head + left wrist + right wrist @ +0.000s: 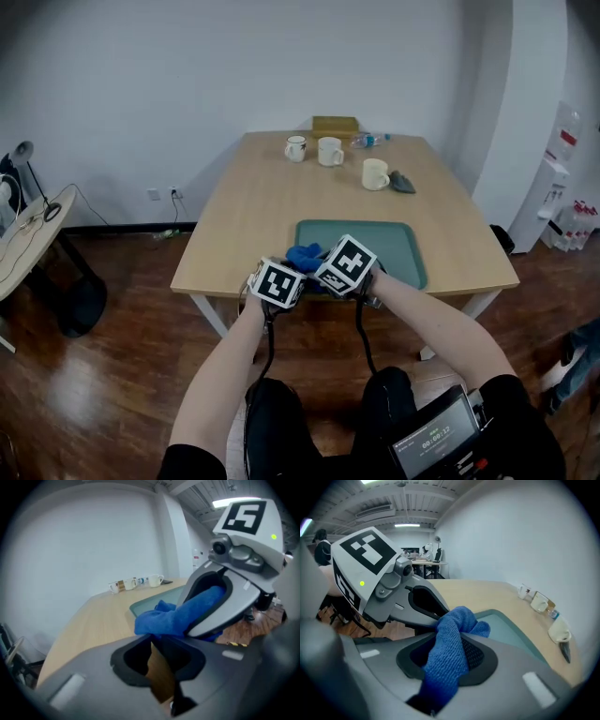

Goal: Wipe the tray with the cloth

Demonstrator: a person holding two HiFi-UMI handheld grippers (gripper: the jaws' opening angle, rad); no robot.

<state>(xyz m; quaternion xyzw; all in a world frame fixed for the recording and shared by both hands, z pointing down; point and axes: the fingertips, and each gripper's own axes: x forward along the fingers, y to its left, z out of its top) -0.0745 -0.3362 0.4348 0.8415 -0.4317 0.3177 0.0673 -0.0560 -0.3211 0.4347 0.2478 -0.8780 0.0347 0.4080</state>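
A blue cloth [303, 255] hangs between my two grippers over the near left corner of the teal tray [394, 246]. My right gripper [317, 269] is shut on the cloth [449, 653], which bunches up through its jaws and spills out above them. My left gripper [293, 267] faces it from the left. Its jaws stand apart, and bare wood shows through the gap. In the left gripper view, the loose end of the cloth [161, 620] lies just past the tips of the left gripper [157, 641], and I see no cloth between them. The tray [513, 634] lies flat and holds nothing.
Three mugs [330, 151] stand at the far end of the wooden table [253, 211], along with a plastic bottle [370, 140], a dark small object [402, 182] and a box [335, 124]. A water dispenser [555, 197] stands at the right wall. A side table [33, 234] stands at the left.
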